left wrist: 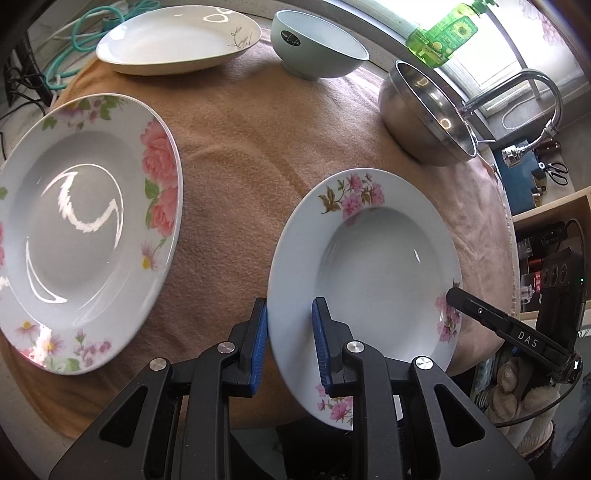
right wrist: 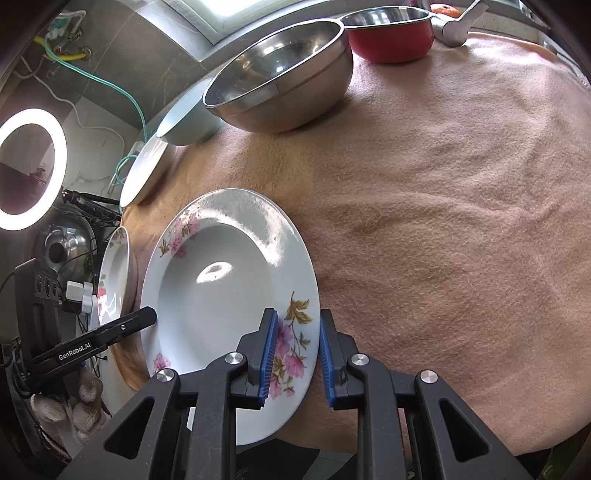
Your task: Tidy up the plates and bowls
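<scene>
Both tools point steeply down toward the cloth-covered worktop and grip one plate from opposite edges. In the left wrist view, we see the left tool at the lower centre of the frame. Its blue pads stand narrowly apart, one on each face of the small floral plate, with its rim between them. The tip of the right tool reaches in from the lower right to the opposite rim. A gloved hand holds that tool near the lower right corner.

In the right wrist view, we see the right tool at the lower centre, with its jaws narrowly apart and the same plate's rim between them. The left-hand pad lies on the pink flowers of the inner face and the right-hand pad on the outer edge. Whether the plate rests on the cloth or is lifted, we cannot tell.

The plate is empty. A larger plate with pink peonies, also empty, lies at the left of the left view. A plain white plate and a pale green bowl sit along the top. A steel mixing bowl sits at the upper right. All appear empty. A red pot sits at the top of the right view behind the steel bowl.
</scene>
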The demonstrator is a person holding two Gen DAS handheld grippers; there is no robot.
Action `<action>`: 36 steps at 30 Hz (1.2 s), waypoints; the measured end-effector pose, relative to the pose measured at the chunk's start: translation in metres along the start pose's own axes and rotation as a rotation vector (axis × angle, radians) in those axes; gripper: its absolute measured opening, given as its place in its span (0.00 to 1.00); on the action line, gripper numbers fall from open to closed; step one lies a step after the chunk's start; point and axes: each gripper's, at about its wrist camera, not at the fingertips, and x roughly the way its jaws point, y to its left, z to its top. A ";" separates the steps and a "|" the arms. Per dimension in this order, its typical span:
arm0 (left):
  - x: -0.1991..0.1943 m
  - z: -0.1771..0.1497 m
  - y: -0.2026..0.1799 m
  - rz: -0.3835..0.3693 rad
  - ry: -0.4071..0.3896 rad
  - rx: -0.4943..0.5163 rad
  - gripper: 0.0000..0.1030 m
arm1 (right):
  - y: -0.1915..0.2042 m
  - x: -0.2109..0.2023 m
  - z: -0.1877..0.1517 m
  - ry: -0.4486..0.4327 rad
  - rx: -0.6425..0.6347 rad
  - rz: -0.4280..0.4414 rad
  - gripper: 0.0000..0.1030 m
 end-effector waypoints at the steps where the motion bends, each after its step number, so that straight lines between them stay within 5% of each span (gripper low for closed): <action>1: 0.000 0.000 -0.001 0.000 0.000 0.005 0.21 | 0.000 -0.001 0.000 -0.001 -0.002 -0.001 0.19; 25: 0.000 0.000 -0.014 0.043 -0.028 0.076 0.21 | -0.006 0.000 0.001 -0.010 -0.001 -0.035 0.20; 36: -0.016 0.003 -0.004 0.044 -0.069 0.058 0.21 | -0.006 -0.023 0.005 -0.086 -0.015 -0.098 0.21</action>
